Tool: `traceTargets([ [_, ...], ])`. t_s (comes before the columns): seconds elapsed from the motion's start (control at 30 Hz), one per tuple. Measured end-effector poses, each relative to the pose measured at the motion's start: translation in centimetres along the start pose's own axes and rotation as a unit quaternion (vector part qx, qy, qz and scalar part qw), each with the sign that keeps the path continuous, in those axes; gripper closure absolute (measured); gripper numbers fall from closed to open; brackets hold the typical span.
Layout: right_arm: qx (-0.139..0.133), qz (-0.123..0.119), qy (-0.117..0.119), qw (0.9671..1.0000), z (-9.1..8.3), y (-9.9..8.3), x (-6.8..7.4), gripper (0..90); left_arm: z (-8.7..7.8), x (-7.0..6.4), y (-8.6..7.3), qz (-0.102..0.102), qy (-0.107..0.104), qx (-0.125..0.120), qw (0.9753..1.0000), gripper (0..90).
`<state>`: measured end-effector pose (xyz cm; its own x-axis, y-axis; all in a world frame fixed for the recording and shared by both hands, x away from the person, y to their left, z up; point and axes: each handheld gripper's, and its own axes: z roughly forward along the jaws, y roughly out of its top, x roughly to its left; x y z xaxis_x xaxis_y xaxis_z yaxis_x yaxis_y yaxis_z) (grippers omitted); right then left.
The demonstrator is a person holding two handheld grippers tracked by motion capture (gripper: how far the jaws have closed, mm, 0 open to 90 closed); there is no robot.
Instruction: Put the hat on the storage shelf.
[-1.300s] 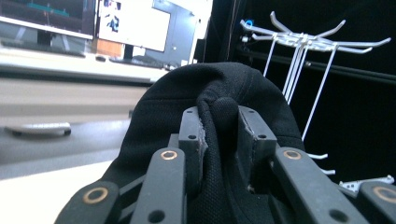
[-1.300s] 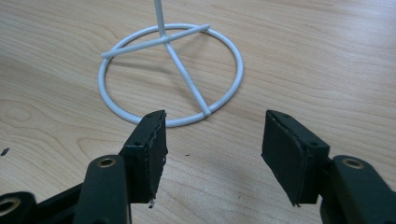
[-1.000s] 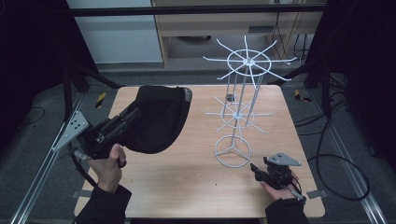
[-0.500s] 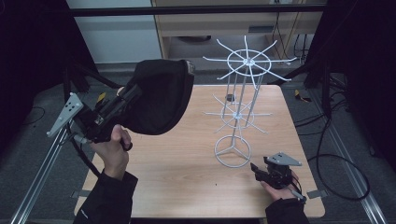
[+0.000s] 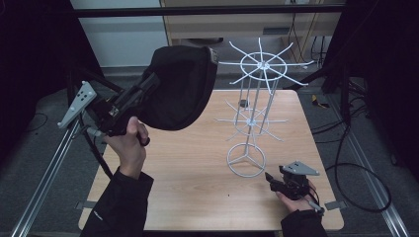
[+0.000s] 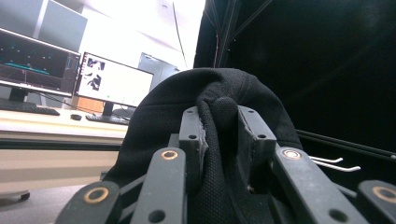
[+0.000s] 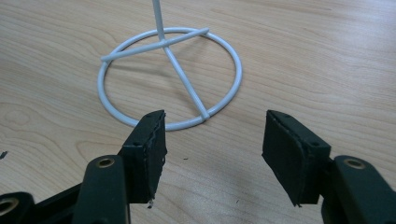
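The left gripper (image 5: 129, 102) pinches the black cap (image 5: 180, 89) high above the table's (image 5: 188, 168) left edge; soft and light, it looks best held by that bunched fabric. Centre: the wire rack (image 5: 254, 106). The right gripper (image 5: 272, 180) rests wide open near the right front corner.

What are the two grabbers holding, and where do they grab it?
The left gripper pinches a black cap by a fold of fabric at its crown, next to the top button. The right gripper is open, holding nothing.
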<state>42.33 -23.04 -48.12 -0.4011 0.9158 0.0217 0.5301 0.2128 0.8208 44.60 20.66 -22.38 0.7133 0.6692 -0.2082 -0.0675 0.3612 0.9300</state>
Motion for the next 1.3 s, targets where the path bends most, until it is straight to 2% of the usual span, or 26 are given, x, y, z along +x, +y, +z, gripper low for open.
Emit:
traceTargets([
  [0.03, -0.001, -0.002, 0.000, 1.0000, 0.0, 0.0, 0.0, 39.8, 0.7, -0.1, -0.1, 0.001, -0.001, 0.004, 1.0000, 73.0],
  [0.27, -0.001, -0.004, 0.001, 1.0000, 0.0, 0.0, -0.1, 39.8, 2.5, -0.2, -1.0, -0.008, -0.011, 0.020, 0.9997, 73.0],
  [0.47, 0.000, 0.000, 0.003, 1.0000, 0.0, 0.0, 0.0, 39.7, 3.5, -0.5, -2.3, -0.013, -0.020, 0.035, 0.9991, 72.9],
  [1.0, 0.004, -0.006, 0.005, 1.0000, 0.1, -0.1, 0.0, 39.6, 2.6, 0.5, -4.4, -0.012, -0.024, 0.074, 0.9969, 72.3],
  [1.1, 0.006, -0.004, 0.005, 1.0000, 0.1, -0.1, 0.0, 39.6, 2.4, 0.7, -5.1, -0.009, -0.024, 0.084, 0.9962, 72.2],
  [1.3, 0.007, -0.002, 0.005, 1.0000, 0.1, -0.1, 0.0, 39.4, 2.4, 0.2, -6.4, 0.030, -0.016, 0.116, 0.9927, 72.3],
])
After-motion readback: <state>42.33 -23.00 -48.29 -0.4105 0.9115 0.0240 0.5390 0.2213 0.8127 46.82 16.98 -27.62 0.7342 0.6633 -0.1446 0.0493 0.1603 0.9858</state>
